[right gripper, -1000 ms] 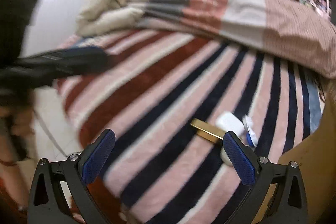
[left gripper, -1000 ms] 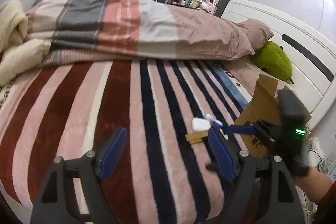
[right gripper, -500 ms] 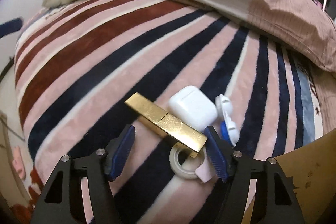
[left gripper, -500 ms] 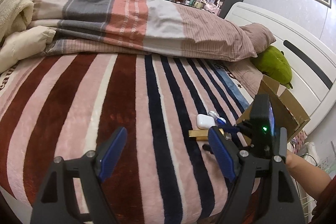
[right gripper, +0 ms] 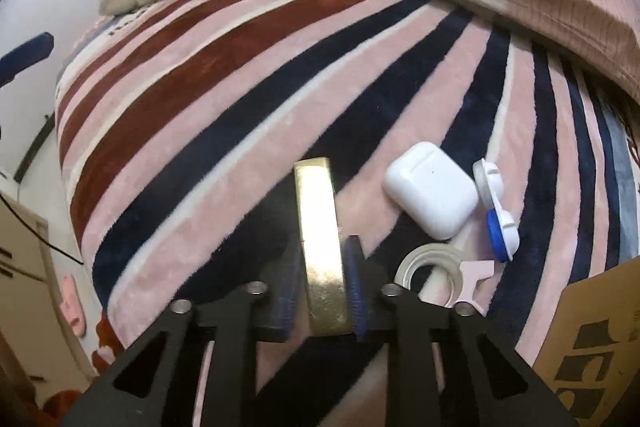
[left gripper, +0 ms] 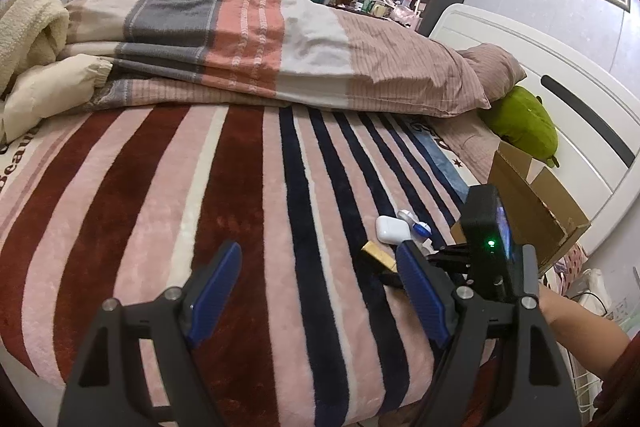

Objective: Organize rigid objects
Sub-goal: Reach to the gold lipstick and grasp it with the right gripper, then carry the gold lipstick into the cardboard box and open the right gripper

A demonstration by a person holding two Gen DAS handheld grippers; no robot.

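In the right wrist view my right gripper [right gripper: 322, 291] is shut on a gold rectangular bar [right gripper: 320, 227], which lies lengthwise between the blue pads on the striped blanket. Right of it lie a white earbud case [right gripper: 432, 189], a white and blue contact lens case [right gripper: 496, 211] and a tape roll [right gripper: 428, 273] with a pink dispenser tab. In the left wrist view my left gripper [left gripper: 316, 295] is open and empty above the blanket. The right gripper's body [left gripper: 486, 239], the gold bar [left gripper: 378, 257] and the earbud case [left gripper: 392, 229] show at its right.
An open cardboard box [left gripper: 536, 207] stands at the bed's right edge, also showing in the right wrist view [right gripper: 596, 343]. A folded striped duvet [left gripper: 256, 39], cream blankets [left gripper: 28, 39], a green plush [left gripper: 520, 121] and the white headboard [left gripper: 580, 95] lie beyond.
My right gripper has dropped to the small objects and closed on the gold bar, which has turned to lie lengthwise between the pads. My left gripper has stayed open.
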